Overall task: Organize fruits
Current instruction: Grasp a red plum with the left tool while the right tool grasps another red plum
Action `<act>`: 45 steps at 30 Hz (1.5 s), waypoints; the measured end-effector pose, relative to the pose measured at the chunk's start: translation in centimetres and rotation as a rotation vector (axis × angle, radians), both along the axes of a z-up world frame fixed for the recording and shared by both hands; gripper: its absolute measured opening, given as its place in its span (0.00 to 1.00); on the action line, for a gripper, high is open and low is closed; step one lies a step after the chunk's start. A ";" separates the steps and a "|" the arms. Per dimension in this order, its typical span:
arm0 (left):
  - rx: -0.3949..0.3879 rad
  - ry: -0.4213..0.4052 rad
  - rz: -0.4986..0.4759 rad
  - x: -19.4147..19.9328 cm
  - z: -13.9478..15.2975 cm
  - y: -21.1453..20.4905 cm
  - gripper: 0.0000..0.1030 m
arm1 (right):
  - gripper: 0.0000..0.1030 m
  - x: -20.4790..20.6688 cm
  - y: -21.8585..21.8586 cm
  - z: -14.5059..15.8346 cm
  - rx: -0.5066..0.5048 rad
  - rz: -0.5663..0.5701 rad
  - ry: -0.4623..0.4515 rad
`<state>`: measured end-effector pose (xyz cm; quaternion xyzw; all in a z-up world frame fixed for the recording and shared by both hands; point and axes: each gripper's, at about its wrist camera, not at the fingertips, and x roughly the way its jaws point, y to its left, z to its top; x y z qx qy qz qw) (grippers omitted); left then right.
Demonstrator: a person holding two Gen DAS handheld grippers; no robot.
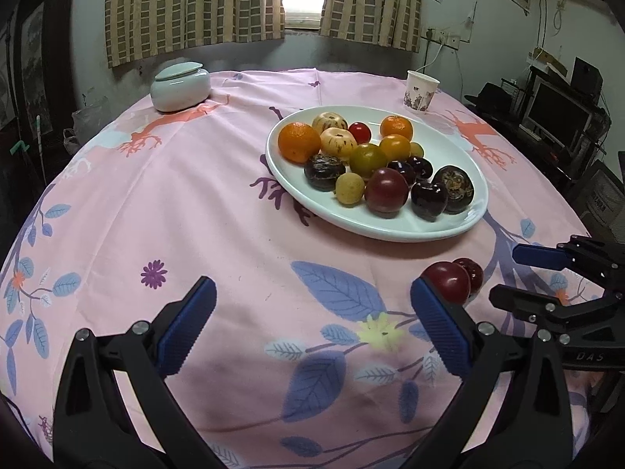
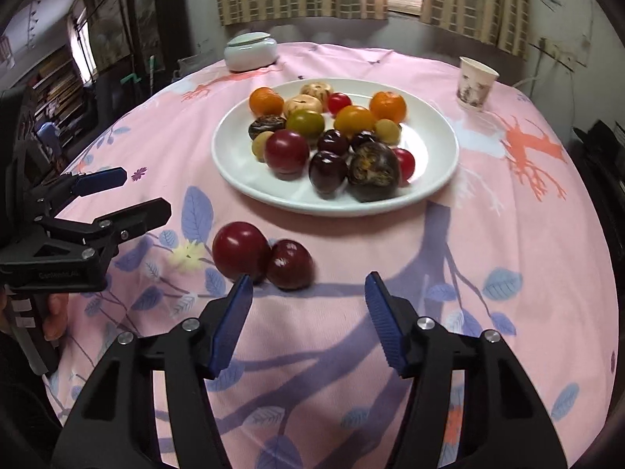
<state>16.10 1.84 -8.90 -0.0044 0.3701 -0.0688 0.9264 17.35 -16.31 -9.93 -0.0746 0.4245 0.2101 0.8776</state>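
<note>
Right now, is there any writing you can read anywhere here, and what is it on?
"DAS": white letters on the body of the right gripper.
Blurred white lettering on the left gripper body: unreadable.
Paper cup: a printed pattern, no readable words.
Wall papers: too small.

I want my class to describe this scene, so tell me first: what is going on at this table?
A person holds a two-finger gripper in each hand over a pink floral tablecloth. Both the left gripper and the right gripper are open and hold nothing. A white plate carries a heap of mixed fruit. Two dark red fruits lie touching on the cloth in front of the plate, just ahead of the right gripper. A lidded ceramic jar and a paper cup stand farther back.
</note>
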 end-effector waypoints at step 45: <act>-0.025 0.172 -0.241 3.3 -2.9 -7.0 0.39 | 0.32 -2.7 -3.9 0.5 0.129 -0.109 0.013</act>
